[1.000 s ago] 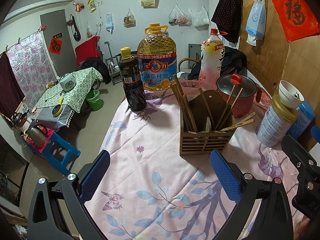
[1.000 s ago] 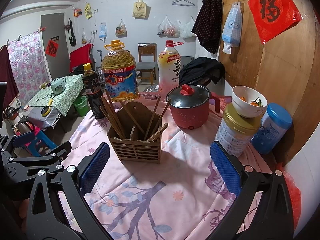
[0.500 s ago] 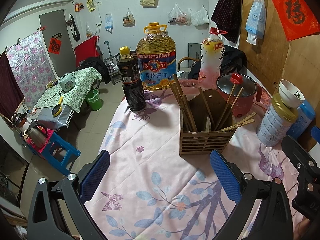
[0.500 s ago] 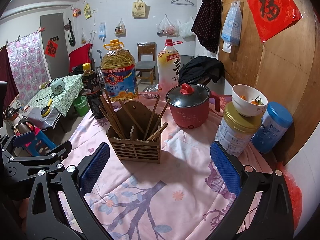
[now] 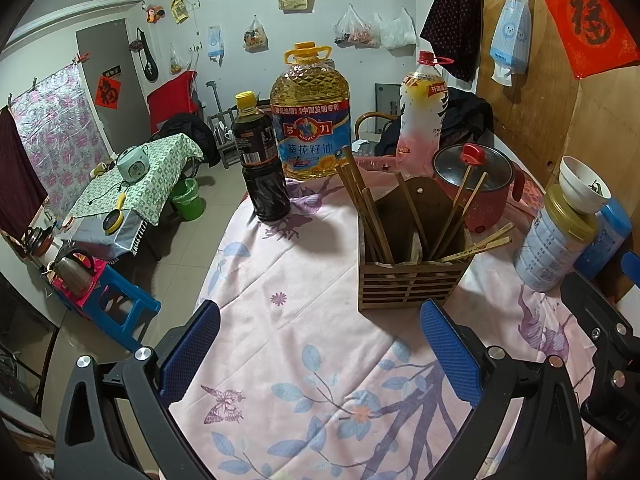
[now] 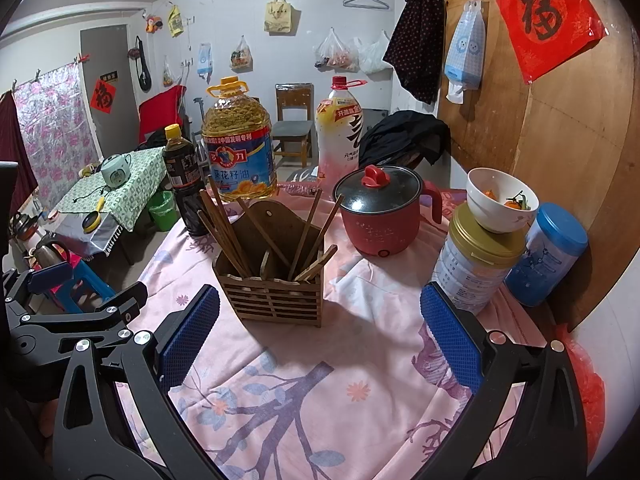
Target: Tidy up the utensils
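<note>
A slatted wooden utensil holder (image 5: 410, 280) (image 6: 272, 296) stands on the pink floral tablecloth, with several wooden chopsticks (image 5: 368, 212) (image 6: 224, 228) leaning out of it at different angles. My left gripper (image 5: 320, 352) hovers in front of the holder and a little to its left, open with nothing between its blue pads. My right gripper (image 6: 320, 336) hovers in front of the holder on its right side, also open and empty. The right gripper's black frame (image 5: 600, 344) shows at the right edge of the left wrist view.
Behind the holder stand a dark sauce bottle (image 5: 260, 160), a big oil jug (image 5: 310, 116), a tall drink bottle (image 5: 422, 112) and a red electric pot (image 6: 380, 212). At the right are a tin (image 6: 476, 264) with a bowl on top and a blue canister (image 6: 548, 256).
</note>
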{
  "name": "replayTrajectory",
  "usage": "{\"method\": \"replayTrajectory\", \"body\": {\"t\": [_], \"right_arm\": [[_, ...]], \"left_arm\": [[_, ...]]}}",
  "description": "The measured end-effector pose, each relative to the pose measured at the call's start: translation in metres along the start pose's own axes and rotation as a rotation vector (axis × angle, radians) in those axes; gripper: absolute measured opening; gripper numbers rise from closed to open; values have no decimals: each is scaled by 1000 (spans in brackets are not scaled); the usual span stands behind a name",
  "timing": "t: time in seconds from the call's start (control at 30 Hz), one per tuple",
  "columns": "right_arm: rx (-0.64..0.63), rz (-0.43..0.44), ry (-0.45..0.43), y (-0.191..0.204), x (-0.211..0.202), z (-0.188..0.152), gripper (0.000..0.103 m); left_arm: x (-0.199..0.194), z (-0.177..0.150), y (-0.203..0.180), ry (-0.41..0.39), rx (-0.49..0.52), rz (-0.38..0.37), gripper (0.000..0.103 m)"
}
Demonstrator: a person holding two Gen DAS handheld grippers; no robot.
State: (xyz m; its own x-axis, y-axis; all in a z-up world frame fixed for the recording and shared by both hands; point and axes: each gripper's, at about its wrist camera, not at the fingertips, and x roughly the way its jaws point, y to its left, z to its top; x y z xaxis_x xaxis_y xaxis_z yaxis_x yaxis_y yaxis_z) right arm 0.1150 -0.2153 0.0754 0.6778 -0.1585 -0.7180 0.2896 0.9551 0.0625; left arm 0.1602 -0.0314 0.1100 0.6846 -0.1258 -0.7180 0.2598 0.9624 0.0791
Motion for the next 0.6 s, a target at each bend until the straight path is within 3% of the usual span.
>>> {"method": "replayTrajectory", "body": {"t": [0.6], "right_arm": [[17,4,47,-5,29,-8,97]], "left_arm": [[22,-4,11,43,-6,3,98]]}}
